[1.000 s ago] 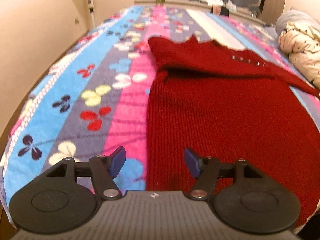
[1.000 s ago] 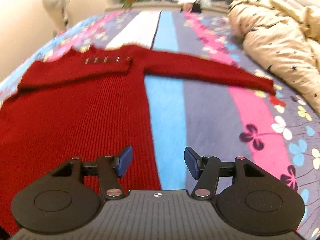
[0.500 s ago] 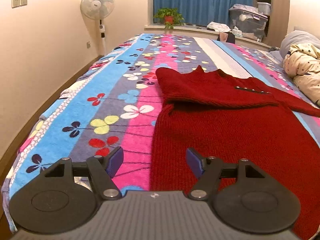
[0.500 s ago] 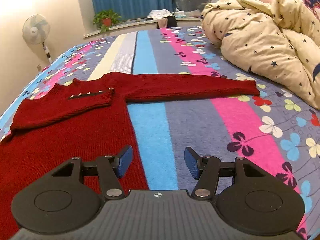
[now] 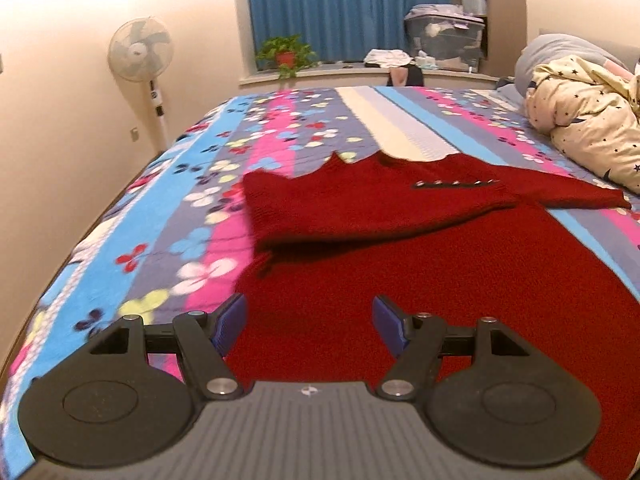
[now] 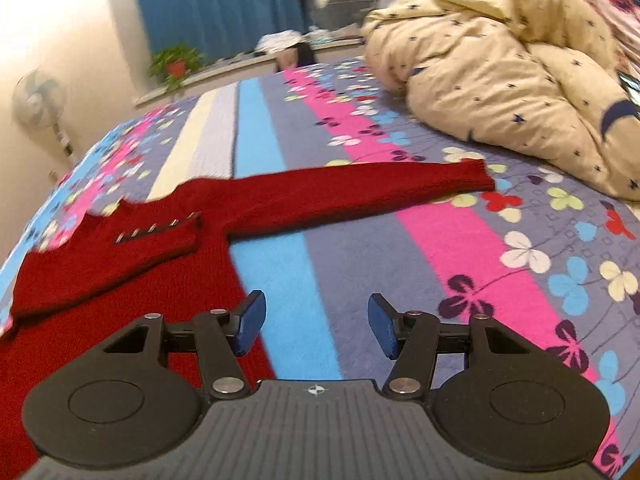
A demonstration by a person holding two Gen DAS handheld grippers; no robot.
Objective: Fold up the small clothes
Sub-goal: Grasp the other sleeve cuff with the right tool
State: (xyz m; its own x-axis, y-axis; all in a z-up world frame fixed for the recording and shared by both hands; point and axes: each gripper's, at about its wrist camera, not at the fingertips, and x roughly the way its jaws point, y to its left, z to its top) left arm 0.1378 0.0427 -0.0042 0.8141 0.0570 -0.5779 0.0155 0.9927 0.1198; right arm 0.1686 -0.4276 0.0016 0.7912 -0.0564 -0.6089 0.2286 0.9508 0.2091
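Observation:
A dark red knit sweater (image 5: 440, 272) lies flat on the striped, flowered bedspread (image 5: 168, 216). One sleeve (image 5: 380, 208) is folded across the chest, its buttoned cuff (image 5: 456, 184) towards the right. The other sleeve (image 6: 360, 188) stretches straight out to the right over the spread. My left gripper (image 5: 308, 322) hangs open above the sweater's lower body, near its left edge, with nothing between the pads. My right gripper (image 6: 316, 326) hovers over the sweater's (image 6: 132, 280) right side edge and the blue stripe; its jaws are closing slightly, with nothing between them.
A cream star-print duvet (image 6: 500, 80) is heaped at the right side of the bed. A standing fan (image 5: 140, 52) is by the left wall. A potted plant (image 5: 286, 54) and a storage box (image 5: 444, 40) stand on the window ledge.
The left gripper has shifted right, from the sweater's left edge to over its body. Both views have lifted and show more of the room. The right view has rolled.

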